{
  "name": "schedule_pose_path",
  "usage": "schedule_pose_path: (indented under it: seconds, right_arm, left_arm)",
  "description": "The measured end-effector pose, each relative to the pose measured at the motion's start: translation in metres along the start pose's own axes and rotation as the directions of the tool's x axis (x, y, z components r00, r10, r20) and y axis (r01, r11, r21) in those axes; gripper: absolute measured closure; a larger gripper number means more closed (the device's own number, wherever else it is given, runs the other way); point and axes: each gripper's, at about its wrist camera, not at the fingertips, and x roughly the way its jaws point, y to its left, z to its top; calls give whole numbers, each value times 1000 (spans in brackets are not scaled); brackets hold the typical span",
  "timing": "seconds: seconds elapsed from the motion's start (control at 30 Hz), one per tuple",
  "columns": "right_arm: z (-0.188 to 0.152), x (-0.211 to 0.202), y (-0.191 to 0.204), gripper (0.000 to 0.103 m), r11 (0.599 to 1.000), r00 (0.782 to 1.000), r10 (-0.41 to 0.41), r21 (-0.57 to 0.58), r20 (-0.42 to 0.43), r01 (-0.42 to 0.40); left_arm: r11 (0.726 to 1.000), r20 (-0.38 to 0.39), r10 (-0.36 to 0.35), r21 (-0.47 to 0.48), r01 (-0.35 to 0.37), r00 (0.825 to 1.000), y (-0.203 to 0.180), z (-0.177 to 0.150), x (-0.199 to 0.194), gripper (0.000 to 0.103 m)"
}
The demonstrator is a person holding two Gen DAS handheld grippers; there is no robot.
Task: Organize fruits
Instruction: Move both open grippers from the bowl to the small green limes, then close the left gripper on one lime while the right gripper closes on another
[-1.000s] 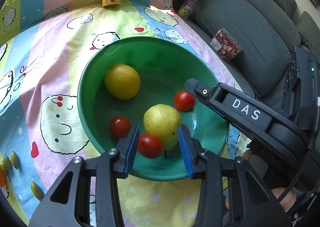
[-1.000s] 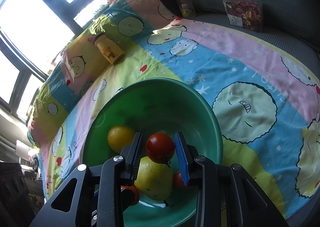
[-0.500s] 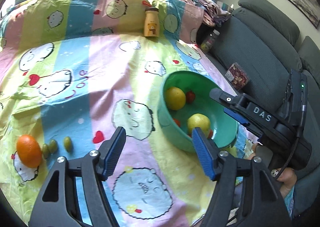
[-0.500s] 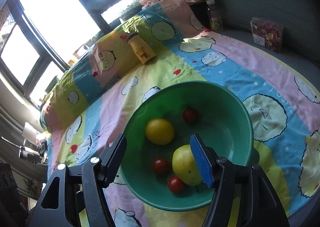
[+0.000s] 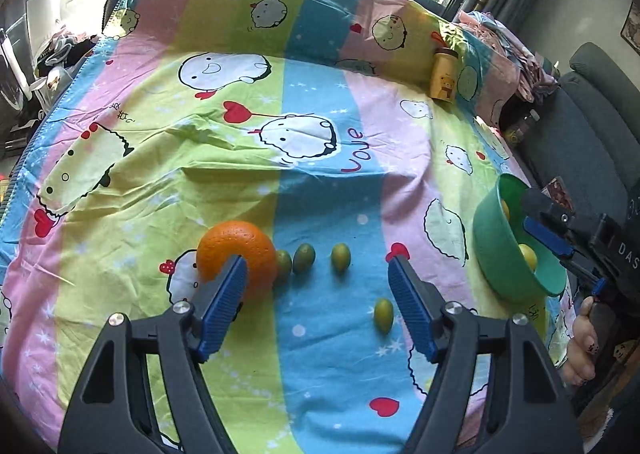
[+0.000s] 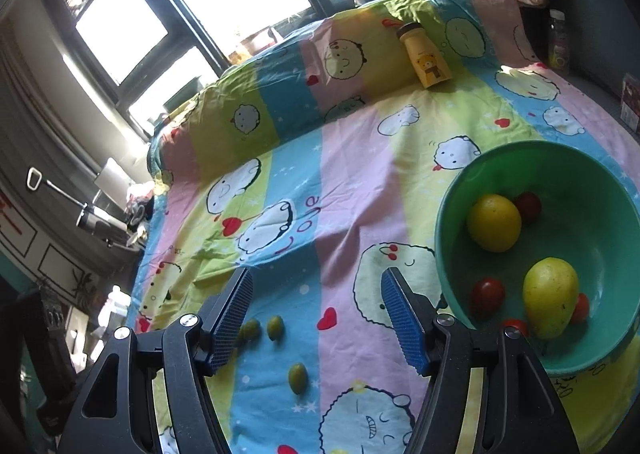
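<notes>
Tongs: your left tongs and right tongs both stood wide, nothing between pads, having just been opening. Green bowl held lemon, pear, tomatoes. Orange and four small green fruits lay loose on bedspread. Advice: you approached low, centred one fruit between pads, closed gently.

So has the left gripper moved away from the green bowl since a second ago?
Yes. The left gripper has swung leftward off the green bowl, now at the view's right edge, toward the orange; its jaws have just been opening, empty.
</notes>
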Motion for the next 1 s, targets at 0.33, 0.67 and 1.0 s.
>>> schedule_pose_path:
  seconds: [0.33,0.67,1.0]
  right_arm:
    - [-19,71,40,65,989,976,28,-136,-214,-58]
    - [-28,121,47,70,979,929,22,-178,-369,-94]
    - [-33,149,47,73,975,898,14,-191,-439,-109]
  left_arm:
    - [978,-124,-193,50,201,973,-19,-34,43,49]
    - [948,-171,-313,-4,317,934,-29,-41,63,62]
    - [944,-203,-330,-67,324,922,-26,-46,78,74]
